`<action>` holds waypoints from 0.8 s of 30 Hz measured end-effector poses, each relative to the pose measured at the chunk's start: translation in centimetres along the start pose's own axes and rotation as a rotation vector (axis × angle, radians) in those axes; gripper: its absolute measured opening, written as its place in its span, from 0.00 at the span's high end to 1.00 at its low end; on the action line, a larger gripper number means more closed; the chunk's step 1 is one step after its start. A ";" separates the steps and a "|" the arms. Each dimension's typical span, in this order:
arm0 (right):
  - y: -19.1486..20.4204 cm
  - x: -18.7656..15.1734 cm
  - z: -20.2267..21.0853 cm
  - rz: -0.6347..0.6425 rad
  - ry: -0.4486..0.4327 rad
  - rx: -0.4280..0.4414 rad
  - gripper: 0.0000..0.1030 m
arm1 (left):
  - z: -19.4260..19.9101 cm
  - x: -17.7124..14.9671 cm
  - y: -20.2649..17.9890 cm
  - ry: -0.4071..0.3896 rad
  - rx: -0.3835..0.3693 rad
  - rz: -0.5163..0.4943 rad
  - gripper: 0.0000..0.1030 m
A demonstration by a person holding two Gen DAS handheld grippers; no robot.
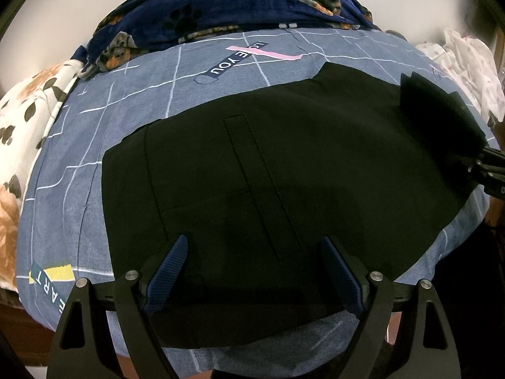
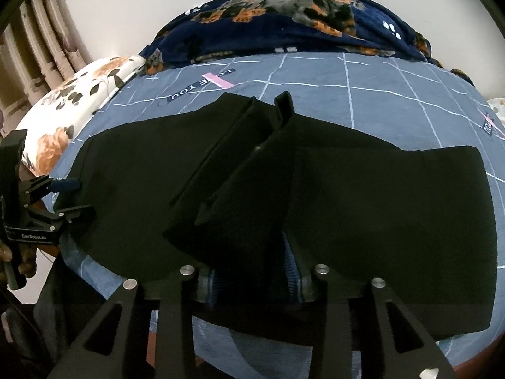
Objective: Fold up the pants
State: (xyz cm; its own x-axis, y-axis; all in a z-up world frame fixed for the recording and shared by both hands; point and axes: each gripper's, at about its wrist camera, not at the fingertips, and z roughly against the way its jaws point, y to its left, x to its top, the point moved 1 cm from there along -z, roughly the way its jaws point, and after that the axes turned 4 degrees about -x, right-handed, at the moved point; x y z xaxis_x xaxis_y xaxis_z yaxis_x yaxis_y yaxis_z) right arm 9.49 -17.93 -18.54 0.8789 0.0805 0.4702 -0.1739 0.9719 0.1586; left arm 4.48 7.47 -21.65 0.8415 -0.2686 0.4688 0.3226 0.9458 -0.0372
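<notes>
Black pants (image 1: pixel 284 164) lie spread across a blue checked bed sheet (image 1: pixel 79 158). My left gripper (image 1: pixel 255 252) hangs over their near edge. It is open wide, and its blue pads (image 1: pixel 176 259) touch no fabric. In the right wrist view the left gripper (image 2: pixel 75 197) sits at the pants' left end. A raised fold of the pants (image 2: pixel 246 170) runs up from my right gripper (image 2: pixel 254 274). That fold lies between its blue pads (image 2: pixel 292 268), which stand apart from it. In the left wrist view the right gripper (image 1: pixel 483 164) shows at the right edge, half hidden by the lifted fold.
A navy dog-print blanket (image 1: pixel 252 3) is bunched along the far side of the bed. A floral pillow (image 2: pixel 79 101) lies at the left and a curtain (image 2: pixel 38 44) hangs behind it. White patterned cloth (image 1: pixel 467 63) sits at the far right. The bed's near edge is just below both grippers.
</notes>
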 end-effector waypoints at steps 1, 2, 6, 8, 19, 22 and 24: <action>0.0 0.0 0.0 0.001 0.001 0.002 0.63 | 0.0 0.0 0.0 0.000 0.000 -0.001 0.16; 0.0 0.0 -0.1 0.001 0.002 0.004 0.62 | 0.0 0.0 0.0 0.001 0.000 -0.001 0.16; 0.1 0.0 -0.2 -0.003 0.007 0.018 0.57 | 0.0 0.0 -0.1 0.001 0.000 -0.003 0.15; 0.1 0.0 -0.3 -0.006 0.009 0.027 0.54 | 0.0 0.0 -0.1 0.001 0.000 -0.002 0.15; -0.4 -0.1 -0.3 -0.054 0.016 0.090 0.45 | 0.0 0.0 -0.1 0.002 0.001 -0.004 0.14; -0.3 -0.1 -0.3 -0.059 0.016 0.106 0.40 | 0.0 0.0 -0.1 0.002 0.001 -0.004 0.14; -0.3 -0.1 -0.3 -0.065 0.019 0.122 0.37 | 0.0 0.0 -0.1 0.002 0.001 -0.004 0.14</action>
State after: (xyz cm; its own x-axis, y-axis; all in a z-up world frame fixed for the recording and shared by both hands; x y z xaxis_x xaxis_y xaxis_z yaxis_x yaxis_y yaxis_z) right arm 9.61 -18.16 -18.91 0.8981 0.0234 0.4391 -0.1679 0.9412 0.2933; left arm 4.46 7.35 -21.61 0.8410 -0.2727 0.4673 0.3254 0.9450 -0.0341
